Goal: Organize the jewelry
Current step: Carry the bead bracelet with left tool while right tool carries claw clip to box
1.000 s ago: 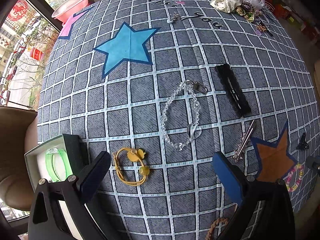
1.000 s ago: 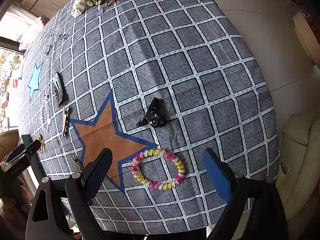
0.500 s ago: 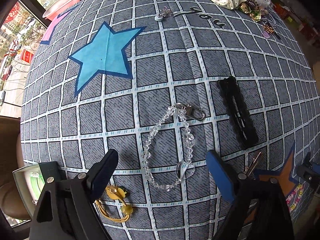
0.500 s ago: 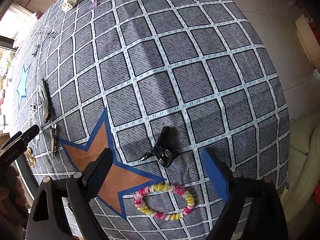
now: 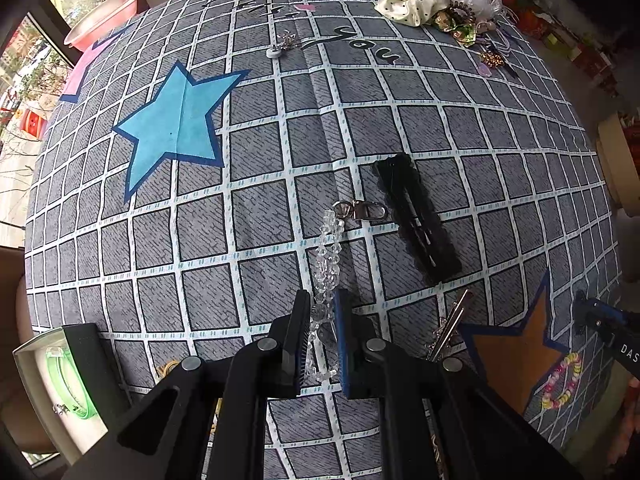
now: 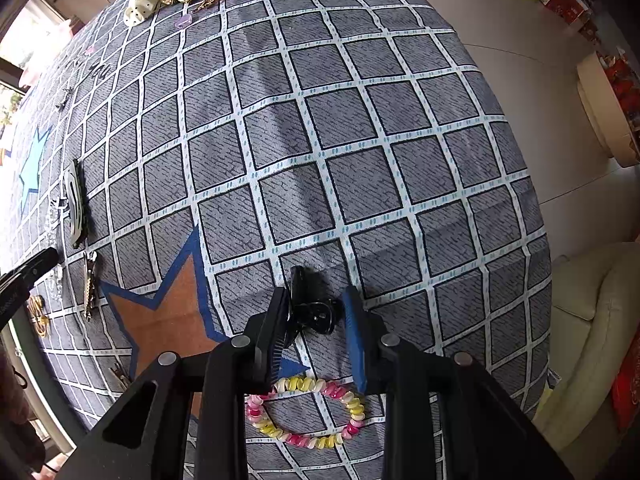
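A clear bead bracelet (image 5: 326,248) with a metal clasp lies on the grey checked tablecloth (image 5: 260,216). My left gripper (image 5: 324,314) points down over it, its jaws closing, and the loop is squeezed into a strand between the pads. In the right wrist view a black claw clip (image 6: 316,314) sits beside the orange star. My right gripper (image 6: 316,308) has its jaws closing on the clip, both pads against its sides. A pink and yellow spiral bracelet (image 6: 308,414) lies just below the right fingers.
A black lace hair clip (image 5: 416,220) and a silver clip (image 5: 450,326) lie right of the beads. An open box with a green bangle (image 5: 68,384) stands at the lower left edge, beside a yellow hair tie (image 5: 168,368). A scrunchie pile (image 5: 420,0) sits far back.
Both grippers came down and their wide jaws closed, the left onto the bead bracelet, the right onto the claw clip. The bead loop has been pinched flat into a line.
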